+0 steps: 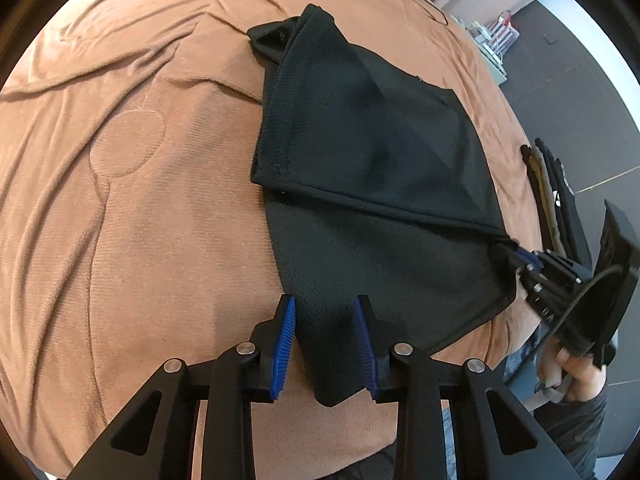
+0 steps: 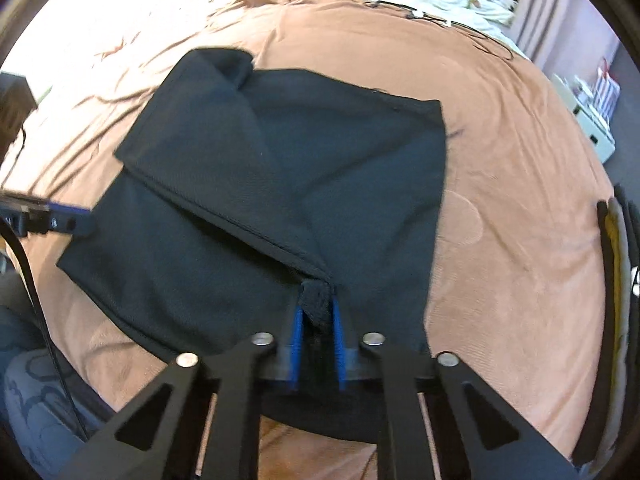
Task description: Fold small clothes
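Bedspread (image 1: 140,200): tan, rumpled; fills the left and centre of both views.
Black garment (image 1: 360,152): centre of both views, lying on the bedspread; upper layer already lapped over the lower, its hem running diagonally.
Folded stack (image 2: 618,264): dark and beige pieces at the right edge; no basket or bin visible, contents of the far shelf unit too small to tell.
Left gripper (image 1: 326,344): bottom centre; blue pads wide apart, straddling the garment's near corner, clamping nothing.
Right gripper (image 2: 317,320): bottom centre; pads closed tight on a bunched hem corner (image 2: 316,292).
Step advice: probably carrying a fold. Keep the pinched corner taut and low, pin the near corner with the left, line up the edges before release.
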A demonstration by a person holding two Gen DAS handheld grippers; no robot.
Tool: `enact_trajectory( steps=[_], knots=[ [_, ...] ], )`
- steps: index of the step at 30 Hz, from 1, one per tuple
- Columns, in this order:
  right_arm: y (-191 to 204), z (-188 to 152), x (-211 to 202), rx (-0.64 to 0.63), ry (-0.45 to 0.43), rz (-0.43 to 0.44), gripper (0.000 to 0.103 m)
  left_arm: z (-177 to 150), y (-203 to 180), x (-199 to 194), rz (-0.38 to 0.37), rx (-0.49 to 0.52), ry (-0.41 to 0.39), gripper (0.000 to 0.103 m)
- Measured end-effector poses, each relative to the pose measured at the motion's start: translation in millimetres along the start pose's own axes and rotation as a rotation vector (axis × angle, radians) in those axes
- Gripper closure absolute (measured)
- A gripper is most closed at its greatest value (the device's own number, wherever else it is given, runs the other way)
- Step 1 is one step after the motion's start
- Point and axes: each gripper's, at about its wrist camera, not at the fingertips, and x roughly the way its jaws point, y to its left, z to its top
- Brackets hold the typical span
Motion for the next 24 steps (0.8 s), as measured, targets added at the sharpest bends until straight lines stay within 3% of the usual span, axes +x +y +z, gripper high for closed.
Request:
enact_trajectory(
  steps=[11,20,24],
  knots=[
    [-55.2,-12.2,-13.7,0.232,-0.015,0.164,0.099,1.5,-10.2,3.9,0.029,0.029,0.0,0.071],
    [-80.5,-31.2,-7.7,0.315,0.019,0.226,0.099,1.7,-13.9,9.1,0.05,0.046,0.006,0.071],
    [-80.8,-35.6,-15.3,0.304,0.026,0.214,0.099,2.5,-13.7,10.2,0.051,0.042,0.007,0.071]
  ],
)
